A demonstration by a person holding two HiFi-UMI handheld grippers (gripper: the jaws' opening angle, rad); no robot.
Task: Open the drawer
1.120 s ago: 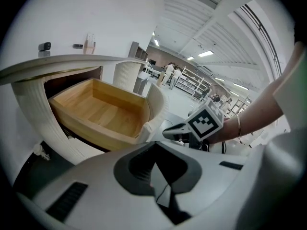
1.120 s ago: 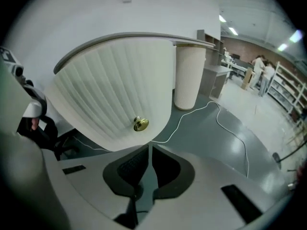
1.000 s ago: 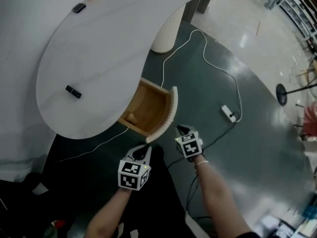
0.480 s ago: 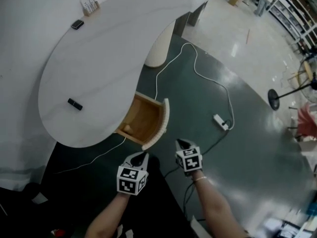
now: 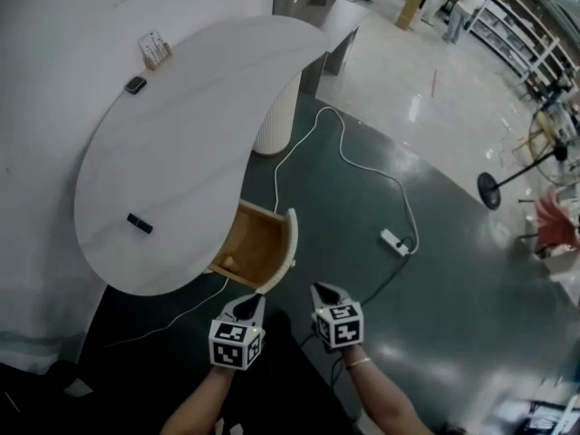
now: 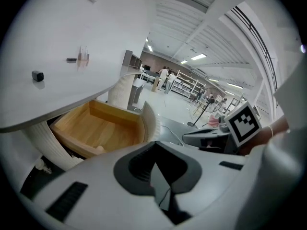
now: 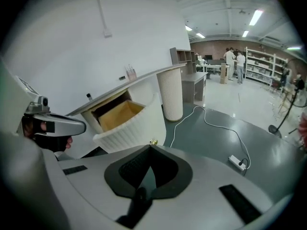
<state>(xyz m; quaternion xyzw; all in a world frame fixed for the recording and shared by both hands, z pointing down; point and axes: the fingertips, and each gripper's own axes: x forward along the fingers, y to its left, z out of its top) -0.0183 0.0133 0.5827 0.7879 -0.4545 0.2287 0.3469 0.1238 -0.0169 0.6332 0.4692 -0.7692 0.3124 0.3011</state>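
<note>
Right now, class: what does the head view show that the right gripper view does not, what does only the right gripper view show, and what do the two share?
Only the head view: the person's right forearm and the marker cube on the right claw, seen from above. Only the right gripper view: the ceiling lights and the small brass knob on the ribbed front of the drawer. Both: the drawer standing open, the ribbed pedestal, the white power strip and the left claw.
</note>
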